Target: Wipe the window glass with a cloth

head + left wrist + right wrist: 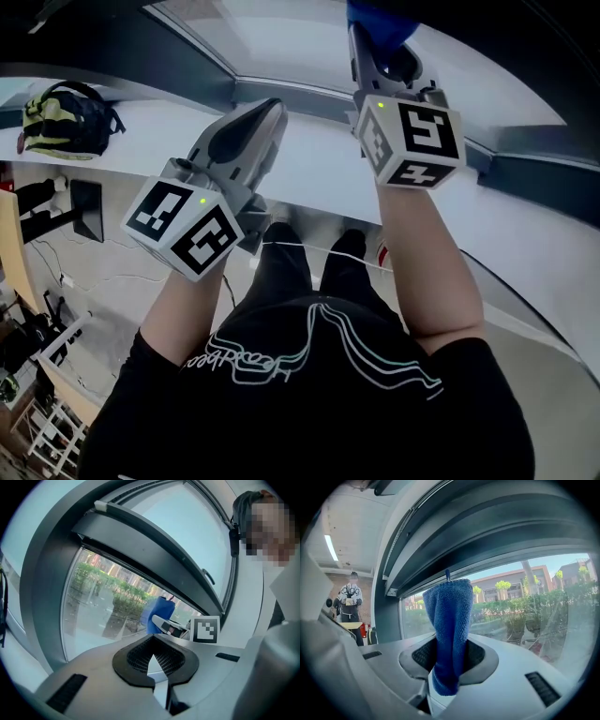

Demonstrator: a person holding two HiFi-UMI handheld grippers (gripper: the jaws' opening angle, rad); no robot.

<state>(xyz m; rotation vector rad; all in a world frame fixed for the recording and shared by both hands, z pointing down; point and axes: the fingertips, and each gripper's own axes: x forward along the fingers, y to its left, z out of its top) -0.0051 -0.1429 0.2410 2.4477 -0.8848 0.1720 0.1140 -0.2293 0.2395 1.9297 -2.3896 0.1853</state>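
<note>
Pinching the blue cloth (450, 620) tight between its jaws, the right gripper (447, 660) held it up near the window glass (525, 616). Whether it touched, I couldn't tell. It probably needed flat pressure and overlapping sweeps. The left gripper (154, 660) sat closed on nothing above the white sill (309, 164). 1 backpack (61, 117) lay well aside, and the dark frame bar (487, 541) looked likely to snag the cloth.

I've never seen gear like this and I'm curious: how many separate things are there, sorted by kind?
handheld grippers: 2, the left gripper and the right gripper
blue cloth: 1, clamped in the right gripper
backpack: 1, on the sill
total: 4
</note>
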